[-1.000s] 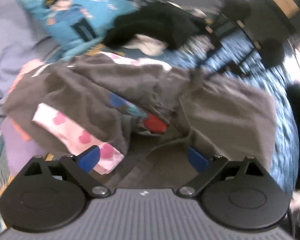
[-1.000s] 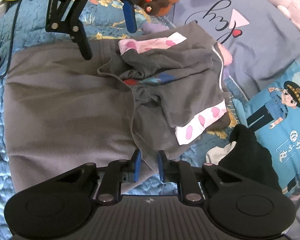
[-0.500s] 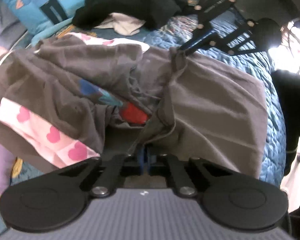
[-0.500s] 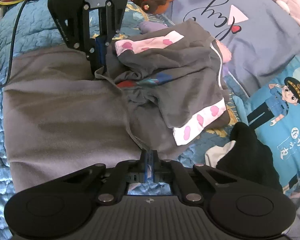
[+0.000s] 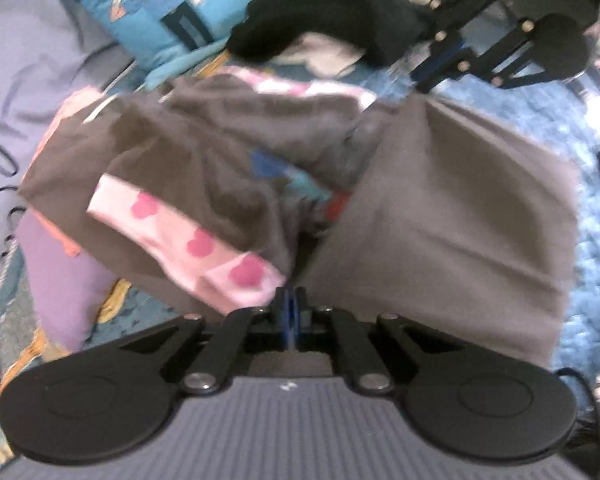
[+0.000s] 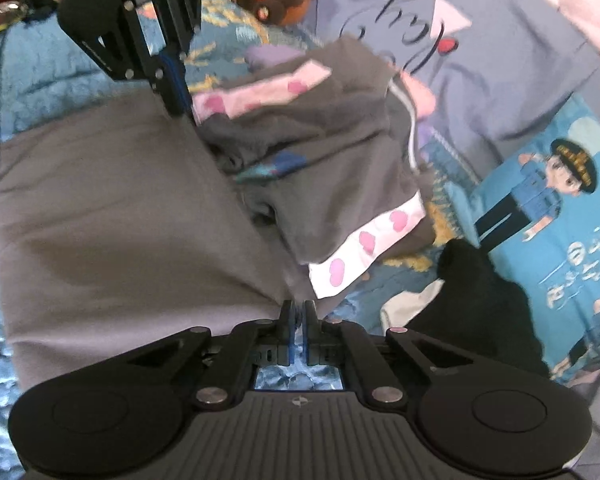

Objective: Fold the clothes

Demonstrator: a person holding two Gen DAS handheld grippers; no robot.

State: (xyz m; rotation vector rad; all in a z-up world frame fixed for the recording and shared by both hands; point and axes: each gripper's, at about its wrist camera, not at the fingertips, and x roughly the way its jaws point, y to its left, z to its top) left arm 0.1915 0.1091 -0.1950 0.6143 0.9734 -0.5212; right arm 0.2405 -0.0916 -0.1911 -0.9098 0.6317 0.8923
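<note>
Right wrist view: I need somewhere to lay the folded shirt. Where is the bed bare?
Bare blue quilt lies beyond the grey shirt, beside the left claw. The side toward the cartoon pillow and black garment is crowded.

The bed (image 6: 40, 80) carries a blue quilted cover. A cartoon-print pillow (image 6: 540, 216) lies beside a lavender sheet (image 6: 500, 72). Bright daylight enters at one edge.

Black clothes pile (image 6: 480, 300) & cartoon pillow (image 6: 548, 232) block right side.
</note>
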